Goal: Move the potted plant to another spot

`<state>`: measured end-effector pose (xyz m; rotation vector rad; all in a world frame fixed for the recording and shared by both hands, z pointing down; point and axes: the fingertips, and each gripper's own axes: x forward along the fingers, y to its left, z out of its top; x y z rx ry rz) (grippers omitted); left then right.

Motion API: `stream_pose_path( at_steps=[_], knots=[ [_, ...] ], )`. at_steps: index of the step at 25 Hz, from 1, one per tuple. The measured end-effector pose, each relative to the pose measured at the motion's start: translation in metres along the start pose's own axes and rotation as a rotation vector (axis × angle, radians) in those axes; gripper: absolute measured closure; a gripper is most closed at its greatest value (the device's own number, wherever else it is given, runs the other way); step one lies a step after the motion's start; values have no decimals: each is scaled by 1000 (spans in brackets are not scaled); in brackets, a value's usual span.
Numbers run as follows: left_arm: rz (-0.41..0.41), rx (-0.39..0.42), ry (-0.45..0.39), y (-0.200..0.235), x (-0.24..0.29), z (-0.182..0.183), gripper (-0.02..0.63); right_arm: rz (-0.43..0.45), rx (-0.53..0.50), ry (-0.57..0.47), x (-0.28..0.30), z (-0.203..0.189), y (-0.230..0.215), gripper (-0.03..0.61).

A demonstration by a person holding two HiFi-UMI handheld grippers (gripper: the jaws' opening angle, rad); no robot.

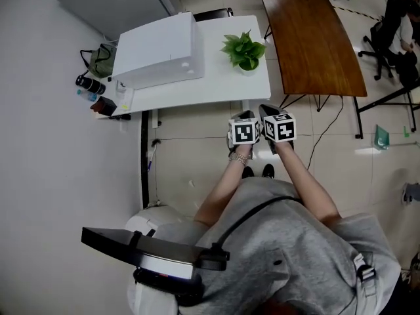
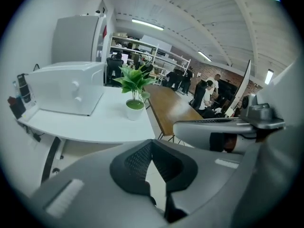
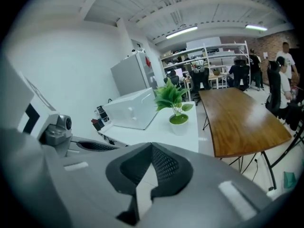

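Observation:
The potted plant [image 1: 244,50], green leaves in a small white pot, stands upright near the right end of the white table [image 1: 197,87]. It also shows in the left gripper view as the plant [image 2: 135,91] and in the right gripper view as the plant [image 3: 176,104]. Both grippers hang side by side in front of the table's near edge, apart from the plant and lower than the tabletop. My left gripper [image 1: 243,116] [image 2: 152,144] is shut with nothing in it. My right gripper [image 1: 266,111] [image 3: 152,146] is shut and empty too.
A large white box-shaped appliance [image 1: 157,48] fills the table's left half, with small dark items [image 1: 92,87] at its left end. A brown wooden table [image 1: 315,38] adjoins on the right. Office chairs [image 1: 387,38] and people stand beyond. A grey cabinet [image 1: 111,2] is behind.

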<state>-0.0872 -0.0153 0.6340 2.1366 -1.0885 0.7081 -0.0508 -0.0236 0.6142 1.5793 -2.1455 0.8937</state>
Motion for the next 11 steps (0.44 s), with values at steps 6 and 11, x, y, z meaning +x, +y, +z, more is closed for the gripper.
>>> stream_pose_path(
  at_steps=[6,11],
  knots=[
    [27,2,10,-6,-4,-6,598,31,-11,-14,-11,6,1,575],
    [-27,3,-28,-32,-9,-3,598,29,11,-18,-26,0,-9,575]
  ],
)
